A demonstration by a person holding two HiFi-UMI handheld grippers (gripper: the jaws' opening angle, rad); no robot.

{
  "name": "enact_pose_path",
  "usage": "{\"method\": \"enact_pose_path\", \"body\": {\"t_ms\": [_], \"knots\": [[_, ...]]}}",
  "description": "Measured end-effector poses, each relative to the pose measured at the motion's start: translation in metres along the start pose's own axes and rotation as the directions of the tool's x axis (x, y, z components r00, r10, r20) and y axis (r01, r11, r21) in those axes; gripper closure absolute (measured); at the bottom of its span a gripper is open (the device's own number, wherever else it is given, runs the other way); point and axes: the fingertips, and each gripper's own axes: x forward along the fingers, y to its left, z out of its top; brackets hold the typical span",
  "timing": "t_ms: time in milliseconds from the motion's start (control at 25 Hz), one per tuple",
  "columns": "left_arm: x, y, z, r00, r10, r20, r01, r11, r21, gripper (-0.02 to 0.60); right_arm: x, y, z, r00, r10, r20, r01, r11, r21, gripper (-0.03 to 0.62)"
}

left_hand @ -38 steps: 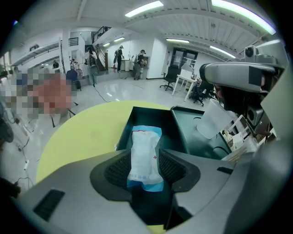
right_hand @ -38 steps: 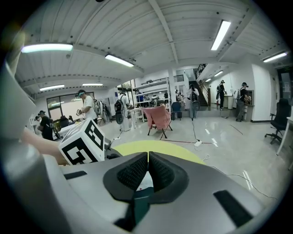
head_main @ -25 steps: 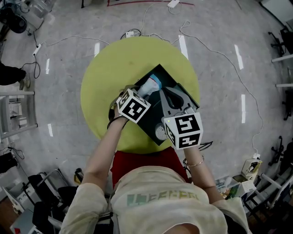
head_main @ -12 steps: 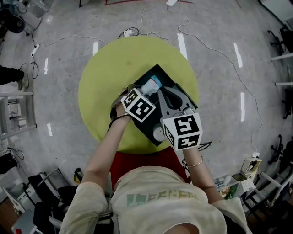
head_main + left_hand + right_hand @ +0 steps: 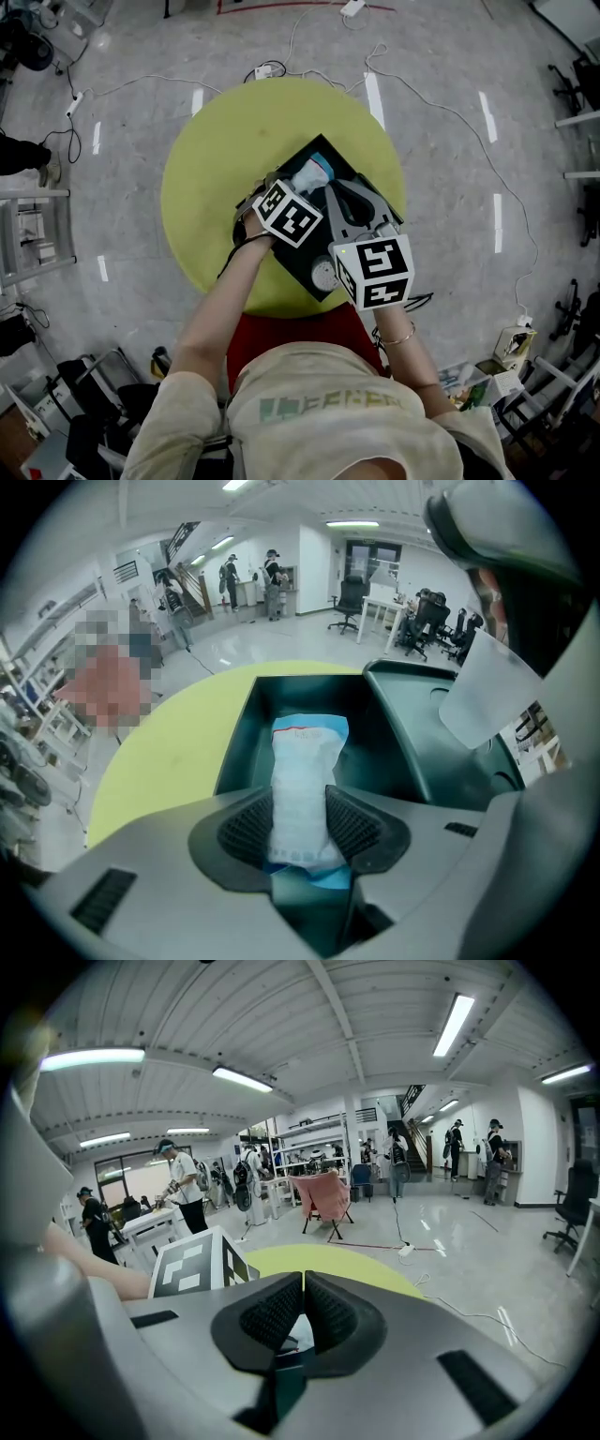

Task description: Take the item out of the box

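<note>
A black box (image 5: 289, 260) lies open on the round yellow table (image 5: 216, 150). Inside it rests a white packet with blue ends (image 5: 312, 172). In the left gripper view the packet (image 5: 305, 747) runs lengthwise between the pads, and my left gripper (image 5: 300, 810) is shut on its near end, low inside the box (image 5: 239, 733). My right gripper (image 5: 349, 201) hovers over the box's right half. Its pads (image 5: 272, 1314) are pressed together in the right gripper view, and I cannot make out anything thin between them. The left gripper's marker cube (image 5: 192, 1265) shows beside the right gripper (image 5: 303, 1307).
A round white object (image 5: 323, 274) lies at the box's near corner. The box's raised dark inner part (image 5: 422, 733) stands right of the packet. White cables (image 5: 441, 103) trail on the floor beyond the table. People and office chairs are far off in the room.
My left gripper has shifted a little to the right and further into the box, onto the packet's near end. The right gripper has hardly moved.
</note>
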Motion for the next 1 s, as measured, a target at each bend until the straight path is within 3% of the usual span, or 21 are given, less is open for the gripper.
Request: {"method": "enact_pose_path", "body": {"t_ms": [640,1000], "knots": [[-0.013,-0.008,0.022,0.993,0.045,0.11,-0.037,0.996,-0.079,0.4,-0.024,-0.008,0.002,0.999,-0.039,0.026,0.038,0.999,0.002,0.556],[-0.037,-0.01,0.036,0.976,0.033,0.217,-0.001,0.99,-0.144,0.4,-0.034,-0.005,0.003,0.998,-0.054,0.044,0.054,0.999,0.0,0.556]]}}
